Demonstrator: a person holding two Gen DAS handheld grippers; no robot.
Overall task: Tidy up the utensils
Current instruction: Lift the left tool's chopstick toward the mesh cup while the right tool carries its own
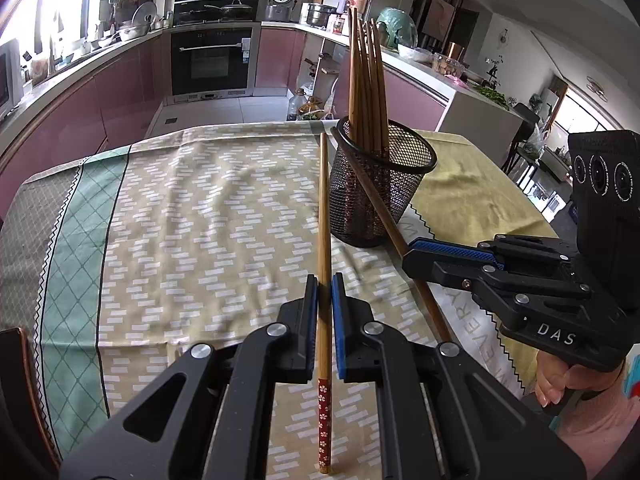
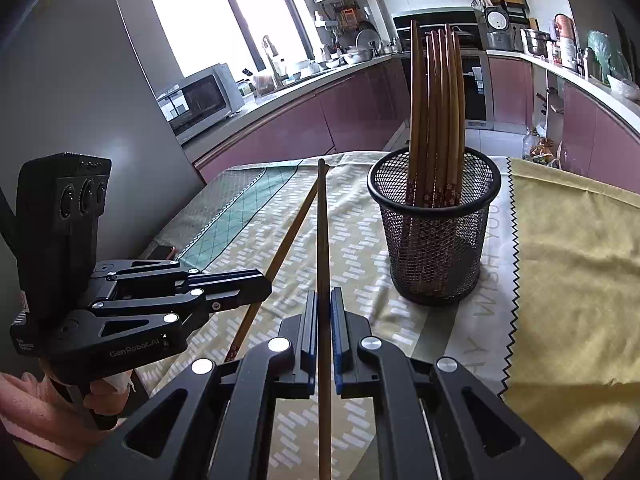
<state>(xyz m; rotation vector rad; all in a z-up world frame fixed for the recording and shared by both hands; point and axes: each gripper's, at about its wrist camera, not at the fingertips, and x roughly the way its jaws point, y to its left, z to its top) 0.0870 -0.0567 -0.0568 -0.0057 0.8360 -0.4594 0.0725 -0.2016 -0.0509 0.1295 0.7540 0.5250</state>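
Two grippers, left gripper (image 1: 324, 280) and right gripper (image 2: 324, 294), jaws each clamping one chopstick; red floral handle (image 1: 324, 420) visible only left view.

Daylight pours through the kitchen window (image 2: 224, 12), which is blown out to white glare (also at the left wrist view's upper left). The tablecloth (image 1: 200, 208) is evenly lit with soft shadows. Both views bend strongly, with dark corners.
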